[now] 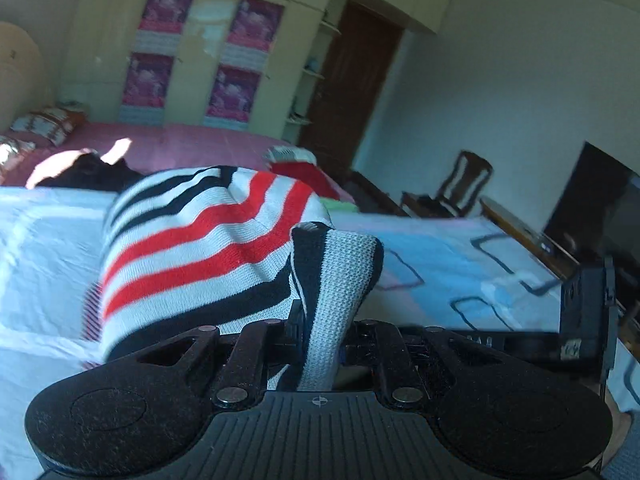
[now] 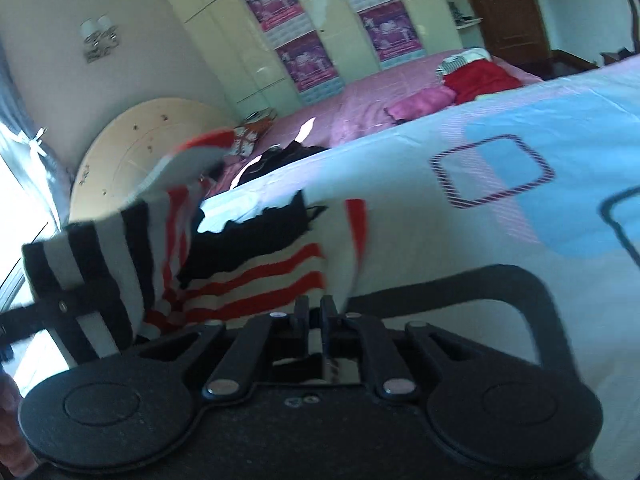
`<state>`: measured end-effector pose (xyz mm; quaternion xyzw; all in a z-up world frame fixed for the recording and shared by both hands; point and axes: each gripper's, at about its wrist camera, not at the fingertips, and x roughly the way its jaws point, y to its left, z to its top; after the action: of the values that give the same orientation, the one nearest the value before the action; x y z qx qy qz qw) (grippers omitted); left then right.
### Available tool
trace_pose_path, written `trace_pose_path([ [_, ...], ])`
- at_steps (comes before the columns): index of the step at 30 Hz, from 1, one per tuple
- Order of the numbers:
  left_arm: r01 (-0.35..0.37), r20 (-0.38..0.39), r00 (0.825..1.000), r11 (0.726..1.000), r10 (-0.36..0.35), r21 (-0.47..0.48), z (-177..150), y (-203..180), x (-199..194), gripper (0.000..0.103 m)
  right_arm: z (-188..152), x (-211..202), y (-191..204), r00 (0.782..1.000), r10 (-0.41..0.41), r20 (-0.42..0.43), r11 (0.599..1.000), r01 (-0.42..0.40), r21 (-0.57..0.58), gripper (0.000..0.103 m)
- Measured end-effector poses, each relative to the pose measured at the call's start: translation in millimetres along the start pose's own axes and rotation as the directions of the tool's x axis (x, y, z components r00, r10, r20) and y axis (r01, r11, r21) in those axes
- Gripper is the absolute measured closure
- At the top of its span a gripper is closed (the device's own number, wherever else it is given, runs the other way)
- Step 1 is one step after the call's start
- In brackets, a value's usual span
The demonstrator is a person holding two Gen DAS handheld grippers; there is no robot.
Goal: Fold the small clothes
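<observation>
A small knit sweater (image 1: 208, 236) with white, red and black stripes hangs lifted over the white and blue bed sheet (image 1: 440, 256). My left gripper (image 1: 320, 332) is shut on a striped edge of it, which bunches up between the fingers. In the right wrist view the same sweater (image 2: 256, 280) stretches to the left. My right gripper (image 2: 314, 312) is shut on another edge of it. The left gripper (image 2: 52, 308) shows at the far left of that view, holding the black and white part. The right gripper's body (image 1: 584, 312) shows at the right of the left wrist view.
A pink bed (image 1: 192, 144) lies behind with a black garment (image 1: 88, 172), a red garment (image 2: 480, 76) and a pink one (image 2: 420, 104) on it. Cream wardrobes (image 1: 200, 48), a brown door (image 1: 352, 80), a chair (image 1: 460, 184) and a dark TV (image 1: 600, 208) stand around.
</observation>
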<state>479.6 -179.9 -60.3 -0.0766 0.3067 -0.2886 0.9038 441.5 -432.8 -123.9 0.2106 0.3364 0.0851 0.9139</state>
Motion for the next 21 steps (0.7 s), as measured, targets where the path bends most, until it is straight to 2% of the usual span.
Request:
trace_pose_path([
  [2,0.008,-0.124,0.992,1.0,-0.007,0.005,-17,-16,32,0.088,-3,-13,-25,1.0,-0.021,-0.005,0.998,0.022,0.059,0.084],
  [3,-0.021,-0.179,0.983,1.0,0.024,0.016,-25,-26,42,0.079,-5,-19,-35,0.999,-0.031,-0.009,0.996,0.031,0.081,0.081],
  [4,-0.041,-0.161,0.986,0.998,0.048,0.05,-29,-38,36,0.074,-7,-24,-42,0.999,-0.037,-0.007,0.995,0.037,0.095,0.079],
  [5,-0.02,-0.12,0.992,0.998,0.027,0.065,-31,-45,22,0.065,-8,-30,-47,0.999,-0.04,-0.001,0.994,0.04,0.099,0.077],
  [6,0.022,-0.082,0.996,0.999,-0.018,0.045,-30,-45,3,0.06,-10,-35,-50,0.999,-0.04,0.009,0.994,0.039,0.099,0.07],
  [7,0.032,-0.053,0.998,0.999,-0.031,0.017,-25,-41,-14,0.06,-10,-39,-51,0.999,-0.035,0.018,0.994,0.033,0.1,0.062],
  [8,0.022,-0.016,1.0,1.0,-0.022,-0.008,-20,-36,-31,0.06,-10,-42,-53,0.999,-0.022,0.026,0.994,0.019,0.105,0.06],
  [10,-0.036,0.042,0.998,0.998,0.038,-0.046,-9,-10,-59,0.06,-8,-41,-52,0.999,0.015,0.029,0.994,-0.018,0.108,0.055],
  [13,-0.15,0.027,0.988,0.981,0.154,-0.12,2,47,-66,0.06,-3,-22,-39,0.998,0.063,0.005,0.993,-0.063,0.098,0.038],
  [16,-0.146,-0.023,0.989,0.962,0.145,-0.233,3,99,-61,0.06,5,12,-22,0.995,0.081,-0.05,0.993,-0.077,0.093,0.038],
  [19,-0.153,-0.057,0.988,0.954,0.143,-0.256,-7,119,-57,0.059,12,40,-11,0.988,0.107,-0.108,0.988,-0.094,0.122,0.038],
  [20,-0.154,-0.066,0.988,0.954,0.142,-0.259,-13,120,-56,0.053,15,46,-7,0.988,0.108,-0.112,0.988,-0.094,0.119,0.038],
  [21,-0.149,-0.072,0.988,0.956,0.135,-0.254,-18,120,-55,0.044,16,52,-3,0.988,0.097,-0.121,0.991,-0.084,0.102,0.043],
])
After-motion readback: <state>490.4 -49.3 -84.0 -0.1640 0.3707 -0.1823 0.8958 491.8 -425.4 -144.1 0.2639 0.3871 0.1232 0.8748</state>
